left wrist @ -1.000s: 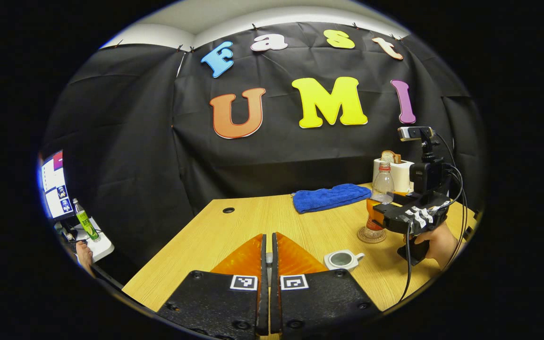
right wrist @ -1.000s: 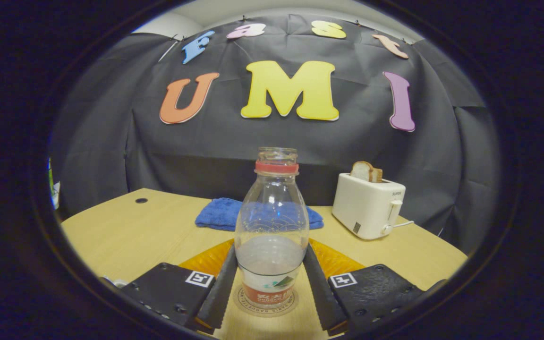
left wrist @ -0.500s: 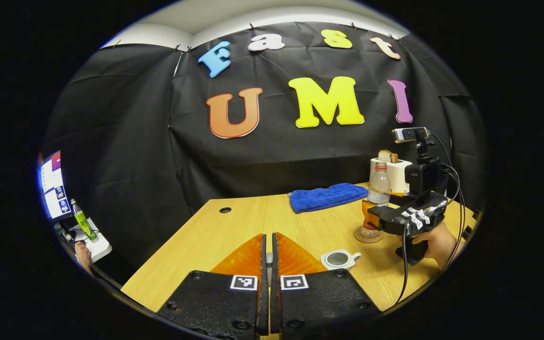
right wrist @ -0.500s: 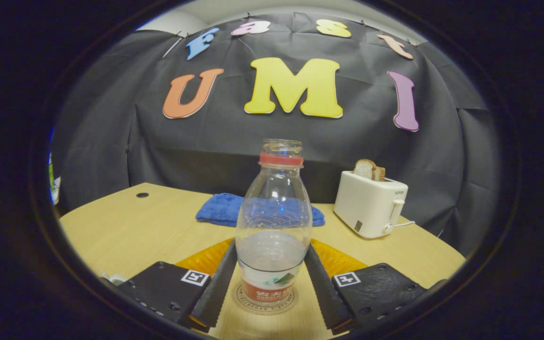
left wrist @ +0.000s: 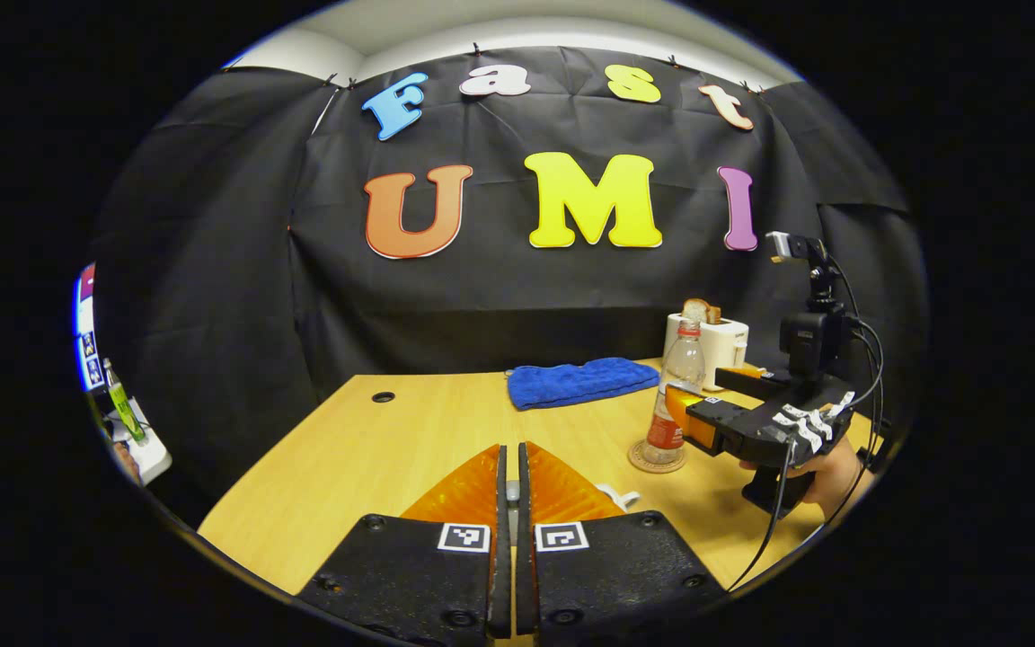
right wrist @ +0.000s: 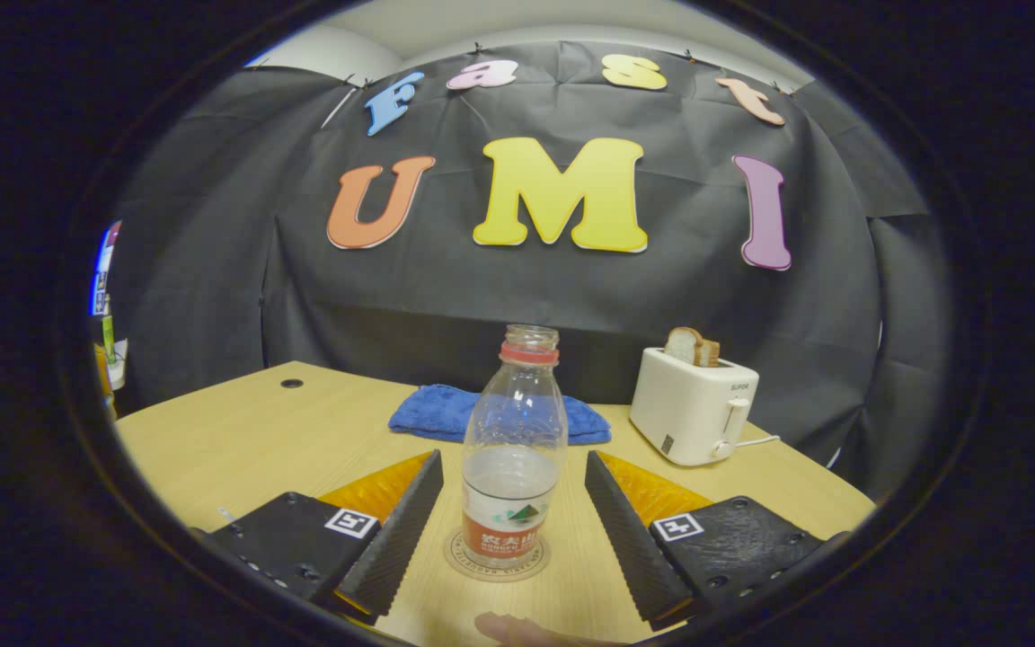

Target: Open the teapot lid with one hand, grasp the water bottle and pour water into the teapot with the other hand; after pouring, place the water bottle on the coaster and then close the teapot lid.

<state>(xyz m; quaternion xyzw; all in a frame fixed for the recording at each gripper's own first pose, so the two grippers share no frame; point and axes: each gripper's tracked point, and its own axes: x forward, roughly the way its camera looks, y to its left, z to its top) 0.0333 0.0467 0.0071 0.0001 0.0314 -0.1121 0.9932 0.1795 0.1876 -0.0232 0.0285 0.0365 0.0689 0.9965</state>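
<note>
The clear water bottle (right wrist: 515, 449), uncapped and partly filled, stands upright on the round coaster (right wrist: 497, 559). My right gripper (right wrist: 513, 458) is open, with a finger on each side of the bottle and a gap at both. In the left gripper view the bottle (left wrist: 675, 395) stands on the coaster (left wrist: 657, 456) with the right gripper (left wrist: 706, 418) just behind it, held by a hand (left wrist: 827, 472). My left gripper (left wrist: 508, 490) is shut, with a small pale piece of the teapot lid pinched between its fingers. The white teapot (left wrist: 618, 495) peeks out behind its right finger.
A white toaster (right wrist: 693, 418) with bread stands at the back right of the wooden table (right wrist: 239, 440). A blue cloth (right wrist: 446, 413) lies behind the bottle. A monitor (left wrist: 84, 332) and a green bottle (left wrist: 122, 409) sit off the table's left side.
My right gripper has opened, let go of the bottle and drawn back; the bottle stays on the coaster. The left gripper has shifted, and the teapot now sits mostly behind its finger.
</note>
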